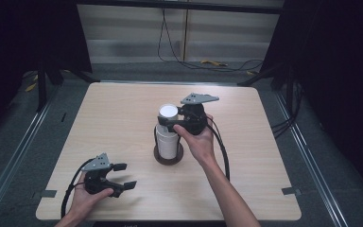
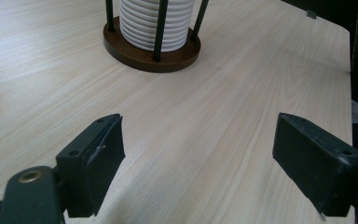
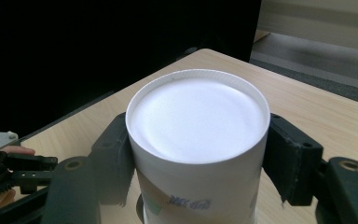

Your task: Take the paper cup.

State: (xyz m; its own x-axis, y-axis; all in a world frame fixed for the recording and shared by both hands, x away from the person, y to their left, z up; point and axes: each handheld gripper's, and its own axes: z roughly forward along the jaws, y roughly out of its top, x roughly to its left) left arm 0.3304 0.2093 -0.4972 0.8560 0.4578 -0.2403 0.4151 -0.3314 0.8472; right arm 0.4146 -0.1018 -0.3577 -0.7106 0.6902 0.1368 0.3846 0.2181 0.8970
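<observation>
Jaws of the left gripper (image 1: 121, 176) stand wide apart with nothing between them, low at the lower left of the high view, held by the person's left hand (image 1: 86, 197) just above the table (image 1: 123, 123). In the left gripper view its two black pads frame bare wood, and the round brown base (image 2: 151, 53) of a holder with thin dark rods sits at the top of the frame, a stack of white paper cups (image 2: 156, 23) inside it. Farther in, at the middle of the high view, the right gripper (image 1: 166, 124) reaches in from the right side and its jaws are clamped on the top cup (image 1: 168, 113) of that stack. In the right gripper view the pads press against both sides of the cup (image 3: 198, 140), which is upside down, its flat white bottom facing the camera. Judging from this, the grasp is made, but the cup sits over the stack and has not yet been lifted free; pulling it off and setting it down remains. Beyond the table's far edge, at the top of the high view, cables lie on a grey floor.
</observation>
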